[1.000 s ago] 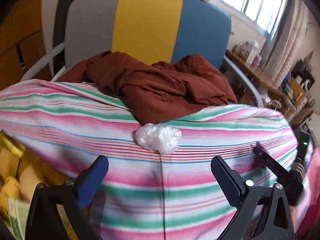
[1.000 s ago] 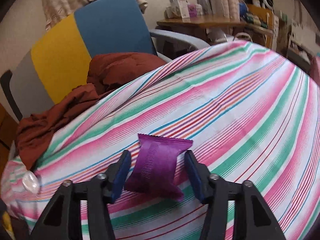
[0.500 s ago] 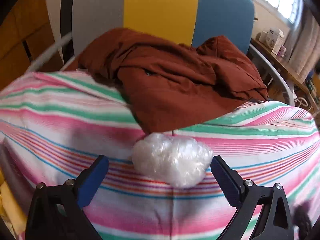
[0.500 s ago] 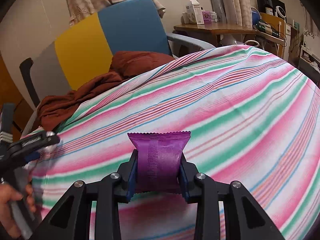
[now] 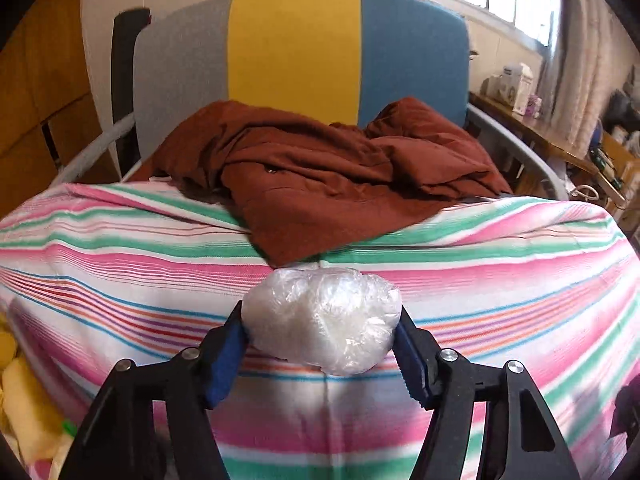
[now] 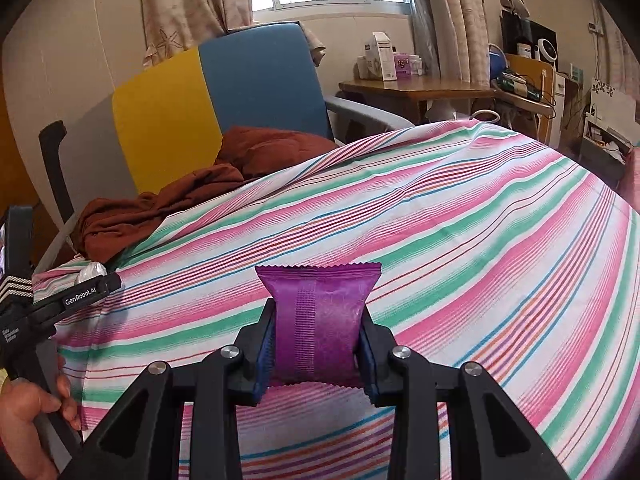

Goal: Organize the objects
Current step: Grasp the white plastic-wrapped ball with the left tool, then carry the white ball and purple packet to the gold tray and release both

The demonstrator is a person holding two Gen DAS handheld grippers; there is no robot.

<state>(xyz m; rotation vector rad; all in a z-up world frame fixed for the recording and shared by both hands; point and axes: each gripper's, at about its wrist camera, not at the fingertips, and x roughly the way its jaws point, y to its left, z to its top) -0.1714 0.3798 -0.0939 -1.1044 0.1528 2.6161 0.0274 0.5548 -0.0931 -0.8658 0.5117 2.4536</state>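
Crinkled, glossy clear plastic film is seen on the white bundle (image 5: 322, 322). The purple packet (image 6: 318, 322) is shiny foil-like plastic, its seam ribbed. The striped cloth (image 6: 460, 240) is woven and matt; the brown garment (image 5: 340, 176) is soft, creased fabric. Matt black plastic with metal rivets is noted on each hand-held gripper (image 5: 320, 344) (image 6: 318, 354).

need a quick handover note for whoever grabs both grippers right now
Left gripper: shut on the crumpled clear plastic bag, at the near edge of the striped pink-and-green tablecloth, just in front of the rust-brown garment.
Right gripper: shut on the purple crimped foil snack packet, held above the cloth.
Done: both items gripped.
Left: carry each to its place; no destination shows in either view. The garment lies half on the chair, untouched.
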